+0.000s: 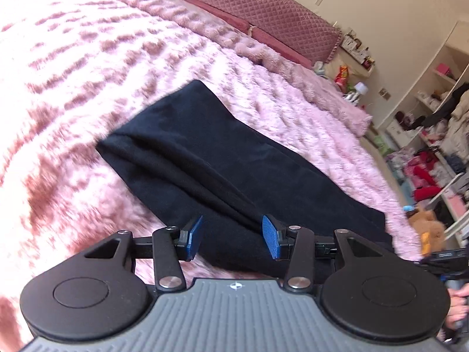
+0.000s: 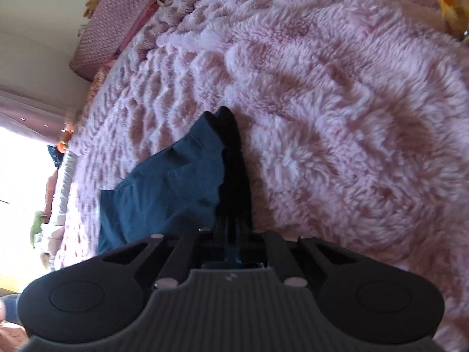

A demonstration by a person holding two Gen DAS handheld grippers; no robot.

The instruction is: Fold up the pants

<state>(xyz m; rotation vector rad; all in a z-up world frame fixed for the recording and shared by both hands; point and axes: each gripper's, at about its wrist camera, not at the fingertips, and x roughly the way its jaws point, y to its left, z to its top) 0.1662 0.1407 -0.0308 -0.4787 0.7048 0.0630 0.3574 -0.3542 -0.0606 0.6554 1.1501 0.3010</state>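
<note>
The left tool [image 1: 233, 239] has its blue-padded fingers [image 1: 195, 239] spread wide apart, gripping nothing. It hovers over the near end of the dark pants [image 1: 205, 158], and a raised ridge of cloth runs up between the two pads; whether either pad touches the cloth cannot be told. At the right edge of the left wrist view a bit of the other tool and the person's hand on it show, blurred.

The right tool [image 2: 234, 234] has its fingers drawn together on a bunched fold of the pants [image 2: 173, 187], which stands up dark and narrow from between them. From that pinched fold the rest of the cloth falls away to the left, looking dark teal in the sunlight.

The pants lie folded lengthwise in a long band on the bed, over a shaggy pink blanket [image 1: 88, 67] with a wavy, tufted pile that covers nearly the whole surface in both views.

Beyond the blanket stands a quilted mauve headboard [image 1: 263, 8] against a cream wall. To the right of the bed in the left wrist view, white shelves [image 1: 433, 88] hold cluttered clothes and small items, with red and pink garments heaped lower down. In the right wrist view a bright window glare [image 2: 20, 170] fills the left edge.
</note>
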